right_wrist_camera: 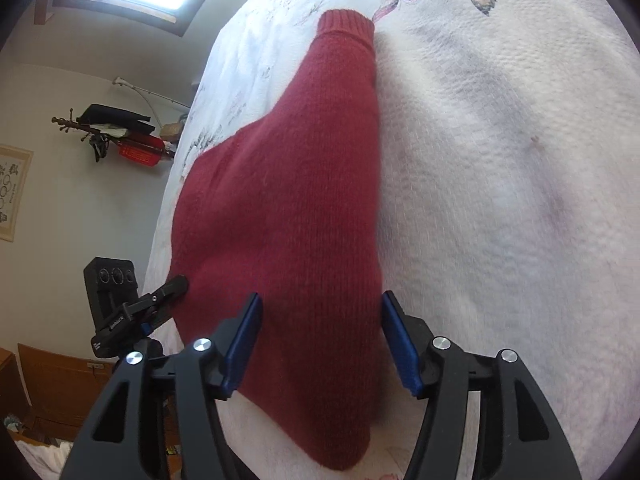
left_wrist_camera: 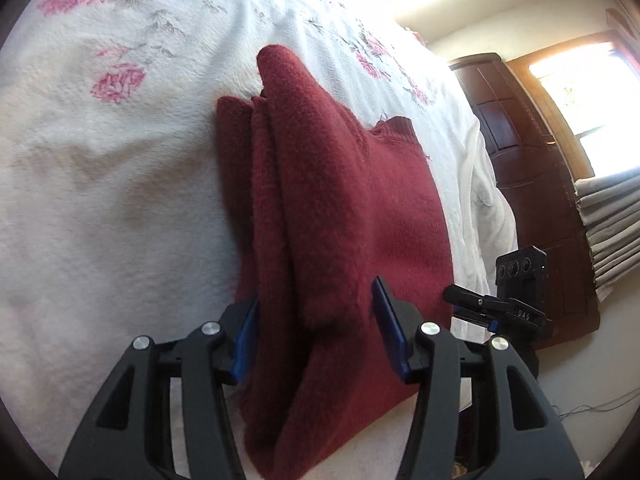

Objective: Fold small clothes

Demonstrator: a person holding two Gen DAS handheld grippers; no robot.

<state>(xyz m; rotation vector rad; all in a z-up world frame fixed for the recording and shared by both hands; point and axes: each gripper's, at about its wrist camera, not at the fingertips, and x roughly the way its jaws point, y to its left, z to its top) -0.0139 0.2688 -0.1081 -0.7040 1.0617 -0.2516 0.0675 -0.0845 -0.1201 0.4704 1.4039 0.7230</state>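
Two sets of jaws stood parted, gripping nothing. Left gripper (left_wrist_camera: 314, 328) straddled the near end of the dark red fuzzy knit sweater (left_wrist_camera: 332, 208), blue pads either side of a raised ridge of stacked folds; contact unclear. Right gripper (right_wrist_camera: 322, 340) did the same at the sweater's (right_wrist_camera: 288, 216) other end, pads level with the knit's edges, not squeezing.

Sweater lay partly folded on the white quilted bedspread with pink flowers (left_wrist_camera: 100, 160), near the bed's edge, ribbed cuff (right_wrist_camera: 346, 24) pointing away in the right view. Each gripper showed in the other's view, just beside the garment.

Judged step: pinching the near edge for the next fold. To do it well, both should close on all layers together, low at the edge, lift evenly, and keep the stacked folds from sliding apart. Thick knit could slip from a shallow pinch.
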